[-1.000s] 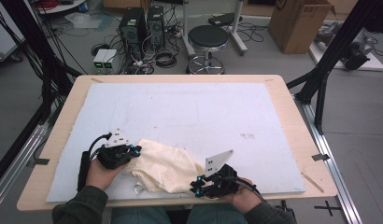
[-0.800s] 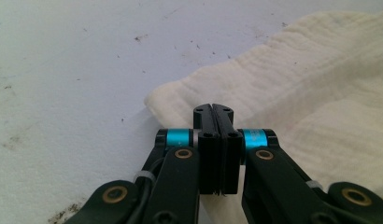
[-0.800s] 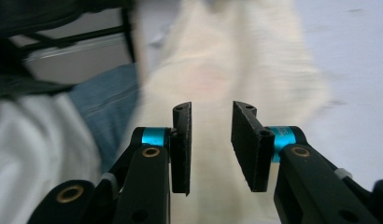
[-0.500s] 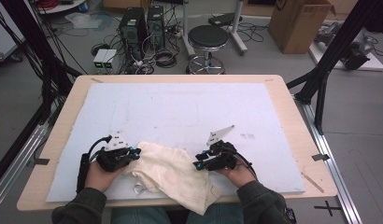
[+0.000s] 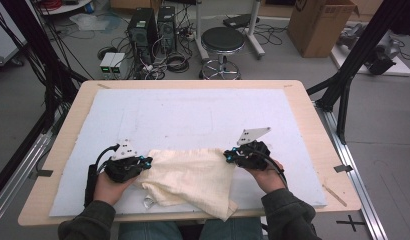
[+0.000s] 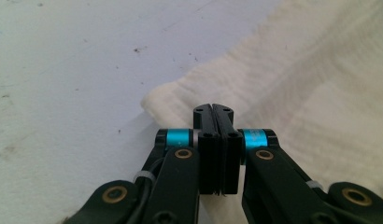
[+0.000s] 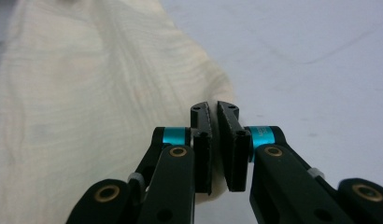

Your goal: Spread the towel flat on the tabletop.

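so far the job looks about halfway done, going by how things lie. on the left, the left tool [image 5: 143,164] sits low on the table [image 5: 293,95], at the left edge of the cream cloth [image 5: 190,175]. in the left gripper view its jaws are pressed flat together [image 6: 213,112], and they sit right over the rolled corner of the cloth [image 6: 320,84]. i think a thin bit of the edge is pinched there, but the cloth between the jaws is hidden, so i can't be sure.

in the middle, the cloth lies on the pale blue mat [image 5: 193,115] near the person's side of the table. its top edge is pulled almost straight between the two tools. its lower part is bunched and folded (one corner hangs over the front edge of the table).

on the right, the right tool [image 5: 228,156] is at the right top corner of the cloth. its jaws have just been closing. in the right gripper view they are nearly shut [image 7: 213,112], with only a thin gap, and the cloth's corner [image 7: 110,93] sits in between them, so it seems to hold the cloth.

what looks done: both top corners are grabbed and pulled apart. what looks left: the bottom half needs to be laid out flat.
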Motion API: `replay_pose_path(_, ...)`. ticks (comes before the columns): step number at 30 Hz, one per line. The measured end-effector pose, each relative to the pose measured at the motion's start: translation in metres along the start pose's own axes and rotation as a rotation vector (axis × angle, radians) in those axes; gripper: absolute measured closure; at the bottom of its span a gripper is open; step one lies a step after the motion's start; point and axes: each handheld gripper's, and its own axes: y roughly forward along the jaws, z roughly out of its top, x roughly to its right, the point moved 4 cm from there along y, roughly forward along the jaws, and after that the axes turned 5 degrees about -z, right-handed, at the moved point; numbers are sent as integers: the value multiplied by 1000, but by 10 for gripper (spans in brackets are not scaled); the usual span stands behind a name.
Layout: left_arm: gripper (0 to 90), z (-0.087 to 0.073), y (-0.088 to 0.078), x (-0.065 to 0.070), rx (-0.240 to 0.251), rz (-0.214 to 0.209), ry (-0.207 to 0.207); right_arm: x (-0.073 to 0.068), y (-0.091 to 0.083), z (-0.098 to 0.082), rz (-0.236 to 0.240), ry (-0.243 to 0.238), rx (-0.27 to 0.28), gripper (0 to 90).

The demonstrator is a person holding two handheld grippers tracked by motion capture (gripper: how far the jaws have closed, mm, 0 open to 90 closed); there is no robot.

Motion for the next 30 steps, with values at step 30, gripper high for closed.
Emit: replay_pose_path(30,613,-3,23,-28,-107,66,-102,8,23,-41,29,101,-108,768)
